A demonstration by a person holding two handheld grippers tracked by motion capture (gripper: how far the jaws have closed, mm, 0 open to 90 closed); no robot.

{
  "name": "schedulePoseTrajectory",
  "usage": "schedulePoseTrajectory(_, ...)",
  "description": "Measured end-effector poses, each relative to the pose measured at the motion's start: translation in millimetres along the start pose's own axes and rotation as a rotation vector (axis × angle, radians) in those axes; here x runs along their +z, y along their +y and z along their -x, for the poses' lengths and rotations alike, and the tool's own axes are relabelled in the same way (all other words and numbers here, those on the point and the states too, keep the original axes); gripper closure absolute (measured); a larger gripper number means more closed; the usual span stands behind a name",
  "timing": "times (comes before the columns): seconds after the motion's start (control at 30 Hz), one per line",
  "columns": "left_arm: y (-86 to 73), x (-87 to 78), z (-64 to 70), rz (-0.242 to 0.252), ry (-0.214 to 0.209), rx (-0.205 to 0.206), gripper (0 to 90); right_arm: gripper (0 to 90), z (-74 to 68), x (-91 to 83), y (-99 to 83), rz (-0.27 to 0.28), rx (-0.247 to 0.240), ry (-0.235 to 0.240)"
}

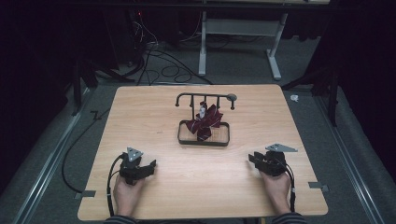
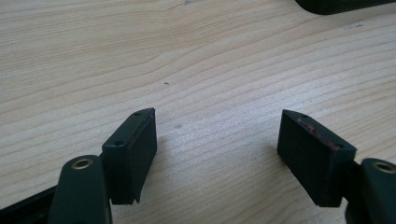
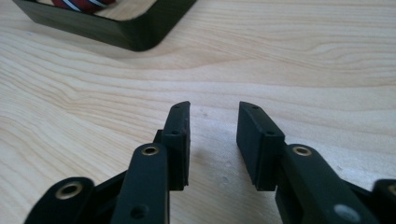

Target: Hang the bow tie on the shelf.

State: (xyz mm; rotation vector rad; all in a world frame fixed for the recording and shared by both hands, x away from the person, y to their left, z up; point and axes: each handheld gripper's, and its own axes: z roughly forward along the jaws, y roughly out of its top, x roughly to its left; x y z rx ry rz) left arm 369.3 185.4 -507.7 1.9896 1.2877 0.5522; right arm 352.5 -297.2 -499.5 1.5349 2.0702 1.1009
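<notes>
Two grippers rest low on the wooden table [image 1: 154,196], one in each of the person's hands, near the front edge. The left gripper [image 1: 148,168] lies at the near left with its jaws spread wide; in the left gripper view [image 2: 217,135] bare wood grain shows between them, and nothing is pinched. The right gripper [image 1: 253,159] lies at the near right, jaws parted by a narrower gap [image 3: 214,140] and likewise empty. Both point inward toward the middle of the table.

Well apart from both, at the table's centre, stands a dark tray [image 1: 223,140] with a rack [image 1: 205,96] rising from its far side. A dark red tie [image 1: 204,122] with thin pale stripes hangs crumpled from the rack and falls into the tray. In the right gripper view a rounded corner of the tray [image 3: 140,39] sits ahead and to the left, with a bit of the striped cloth [image 3: 81,4] inside it. No writing or brand mark can be read on anything.
</notes>
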Motion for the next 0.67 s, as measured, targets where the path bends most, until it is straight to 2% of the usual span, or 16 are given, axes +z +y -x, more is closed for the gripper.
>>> schedulePoseTrajectory(0.13, 0.0, 0.0, 0.0, 0.0, 0.0, 0.0, 29.0, 64.3, 0.1, 1.7, -1.5, -0.01, -0.005, -0.021)
schedulePoseTrajectory(0.17, 0.0, 0.0, 0.0, 0.0, 0.001, 0.0, 29.0, 62.9, -0.8, 1.9, -1.3, -0.009, -0.023, -0.043)
schedulePoseTrajectory(0.3, 0.0, 0.0, 0.0, 0.0, 0.0, 0.0, 29.0, 60.1, -2.0, 2.1, -1.2, -0.015, -0.043, -0.064)
schedulePoseTrajectory(0.37, 0.0, 0.0, 0.0, 0.0, 0.0, 0.0, 29.0, 57.4, -5.7, 3.5, -0.8, -0.02, -0.083, -0.09)
schedulePoseTrajectory(0.4, 0.0, 0.0, 0.0, 0.0, 0.0, 0.0, 29.0, 57.4, -5.7, 3.5, -0.8, -0.02, -0.083, -0.09)
schedulePoseTrajectory(0.47, -0.1, -0.1, 0.0, 0.0, 0.0, 0.0, 29.0, 55.8, -12.0, 5.2, -1.1, -0.03, -0.133, -0.128)
schedulePoseTrajectory(0.67, -0.2, -0.2, 0.0, 0.001, -0.001, 0.0, 29.0, 54.8, -13.2, 5.7, -1.2, -0.03, -0.137, -0.13)
